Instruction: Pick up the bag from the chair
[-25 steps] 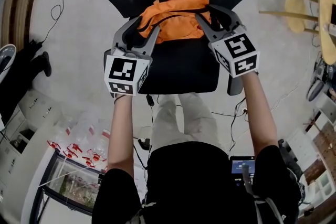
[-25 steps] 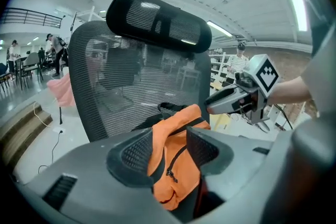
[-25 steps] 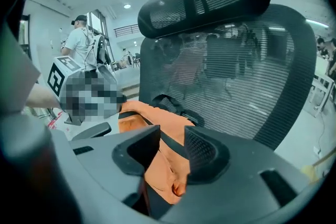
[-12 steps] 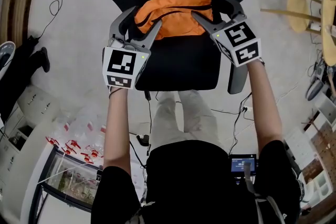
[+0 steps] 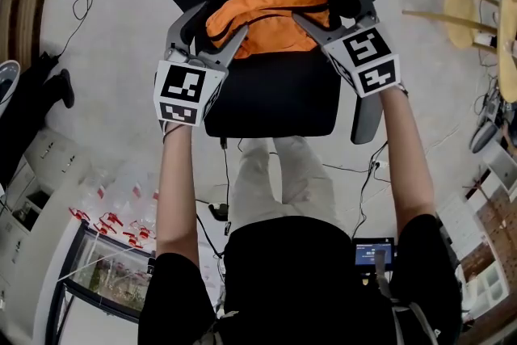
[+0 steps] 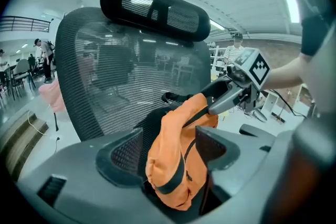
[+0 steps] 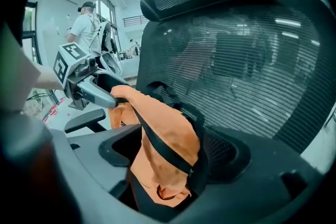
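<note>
- Located orange bag [image 5: 271, 20] at rear of chair [image 5: 275, 105] seat, hard against mesh backrest, below headrest.
- Read left hand-held gripper [image 5: 216, 32] as clamped on bag's left end. Jaws drawn only part-way in, with orange fabric and black strap bunched between pads in left gripper view.
- Read right hand-held gripper [image 5: 327, 12] likewise. Jaws narrowed onto bag's right end, fabric filling gap, black strap pressed against one pad.
- Cross-checked from opposite cameras: fingers of each hand-held gripper seen pinching bag's upper edge in front of backrest.
- Noted fabric humped up in middle between the two grips, over back of seat.
- Unable to tell whether underside of bag touching seat or just clear of it; hidden from above by bag's own bulk.
- Judged progress: reach and grasp done on both sides. Lift off chair at most barely begun. Carrying bag clear of seat, backrest and armrest [image 5: 365, 121] left to do.
- Flagged as risk: soft fabric and loose straps, likely to sag or snag on chair during lift.
</note>
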The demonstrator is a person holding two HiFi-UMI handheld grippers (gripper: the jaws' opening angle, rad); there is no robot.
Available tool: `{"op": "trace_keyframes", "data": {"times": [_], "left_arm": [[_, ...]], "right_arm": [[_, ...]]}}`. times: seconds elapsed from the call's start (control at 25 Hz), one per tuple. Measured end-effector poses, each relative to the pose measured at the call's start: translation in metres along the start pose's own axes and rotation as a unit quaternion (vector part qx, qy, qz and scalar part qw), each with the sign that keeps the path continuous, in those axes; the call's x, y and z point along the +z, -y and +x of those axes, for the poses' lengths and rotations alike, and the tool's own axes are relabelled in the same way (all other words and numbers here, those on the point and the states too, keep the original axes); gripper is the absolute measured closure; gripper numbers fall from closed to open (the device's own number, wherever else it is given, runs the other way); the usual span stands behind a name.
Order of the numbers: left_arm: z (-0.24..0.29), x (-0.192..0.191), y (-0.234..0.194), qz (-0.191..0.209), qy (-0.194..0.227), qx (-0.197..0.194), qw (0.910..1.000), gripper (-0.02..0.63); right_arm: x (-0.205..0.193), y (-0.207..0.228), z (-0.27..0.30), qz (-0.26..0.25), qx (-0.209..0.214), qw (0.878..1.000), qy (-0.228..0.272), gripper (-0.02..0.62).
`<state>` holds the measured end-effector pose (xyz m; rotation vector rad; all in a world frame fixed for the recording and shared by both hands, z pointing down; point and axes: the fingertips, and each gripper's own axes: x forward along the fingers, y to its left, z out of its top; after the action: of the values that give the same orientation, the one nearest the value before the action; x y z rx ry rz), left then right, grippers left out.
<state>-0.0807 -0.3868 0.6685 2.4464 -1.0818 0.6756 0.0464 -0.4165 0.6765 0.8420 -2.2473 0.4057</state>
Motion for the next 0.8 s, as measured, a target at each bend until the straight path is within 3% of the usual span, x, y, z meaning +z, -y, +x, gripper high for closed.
{"op": "trace_keyframes", "data": {"times": [0.24, 0.6, 0.8], "left_arm": [[0.015, -0.011, 0.002, -0.005, -0.011, -0.009, 0.9999, 0.307], [0.024, -0.019, 0.000, -0.008, -0.016, -0.008, 0.9998, 0.307], [0.028, -0.024, -0.001, 0.011, -0.027, -0.008, 0.9996, 0.310]], "right_arm": [[-0.006, -0.006, 0.012, -0.002, 0.019, 1.000, -0.003, 0.253], [-0.006, -0.002, 0.021, -0.017, 0.010, 1.000, -0.001, 0.250], [-0.005, -0.004, 0.022, -0.020, 0.020, 1.000, -0.001, 0.249]]}}
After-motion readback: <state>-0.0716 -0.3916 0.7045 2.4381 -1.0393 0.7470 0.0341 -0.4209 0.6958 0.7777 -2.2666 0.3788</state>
